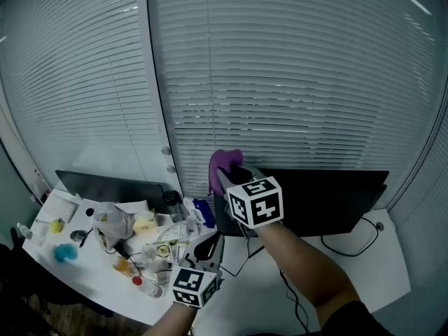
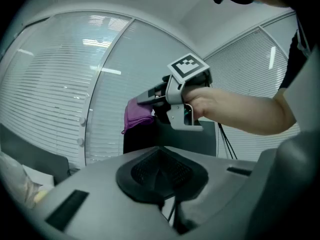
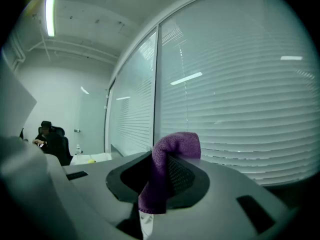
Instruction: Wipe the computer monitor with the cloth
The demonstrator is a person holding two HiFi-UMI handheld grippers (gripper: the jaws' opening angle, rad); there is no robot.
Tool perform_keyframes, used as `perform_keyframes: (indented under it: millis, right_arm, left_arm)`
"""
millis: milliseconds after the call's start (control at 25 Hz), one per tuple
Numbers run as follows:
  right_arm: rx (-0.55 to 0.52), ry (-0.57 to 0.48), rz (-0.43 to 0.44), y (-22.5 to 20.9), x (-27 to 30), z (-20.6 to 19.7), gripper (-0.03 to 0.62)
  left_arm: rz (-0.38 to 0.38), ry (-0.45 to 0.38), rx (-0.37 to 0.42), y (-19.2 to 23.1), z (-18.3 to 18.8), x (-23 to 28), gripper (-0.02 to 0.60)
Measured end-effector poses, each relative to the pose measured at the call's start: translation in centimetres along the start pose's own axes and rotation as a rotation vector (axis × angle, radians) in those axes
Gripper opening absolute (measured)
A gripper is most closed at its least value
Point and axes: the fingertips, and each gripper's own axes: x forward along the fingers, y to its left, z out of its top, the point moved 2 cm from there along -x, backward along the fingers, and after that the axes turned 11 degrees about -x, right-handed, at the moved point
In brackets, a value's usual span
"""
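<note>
The cloth [image 1: 224,162] is a small purple microfibre piece, bunched into a soft fold, held up at the top left corner of the computer monitor [image 1: 315,201]. The right claw [image 1: 228,178] has it: in the right gripper view its jaws are pinched together on the cloth [image 3: 172,151], a hump standing above the pads and a tail hanging below. The monitor is a wide black panel standing on the white worktop [image 1: 336,285] before the window blinds [image 1: 294,82]. Its long axis runs side to side, so almost all of its dark face lies to the right of the right claw and below it. My reading is that the wipe would have to travel rightward along that axis, row by row downward, with the cloth's loose hump pressed flat to the panel. The left claw [image 1: 207,246] sits lower and nearer the person, over the worktop to the left of the monitor, so the right hand is the nearer one. In the left gripper view the left claw [image 2: 161,174] has its jaws together with nothing between them. Further left lie a crumpled plastic bag [image 1: 115,219], small bottles and a second dark screen [image 1: 105,186]; a cable [image 1: 350,247] loops on the worktop below the monitor.
</note>
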Motion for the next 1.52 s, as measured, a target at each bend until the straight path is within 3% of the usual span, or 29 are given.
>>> perform_keyframes:
  millis: [480,1200,1520]
  right_arm:
    - [-0.055,0.142,-0.088,-2.5,-0.6,-2.6,0.095]
    - [0.079,0.144,-0.200,-11.8,-9.5,-4.9,0.095]
    - [0.092,0.146,-0.233,-17.0,-14.7,-5.8,0.095]
  left_arm:
    - [-0.052,0.013,-0.016,-1.8,-1.1,0.2,0.005]
    - [-0.149,0.064,0.004,-9.2,-2.5,4.1,0.005]
    - [-0.192,0.090,0.011,-14.7,-2.8,7.4,0.005]
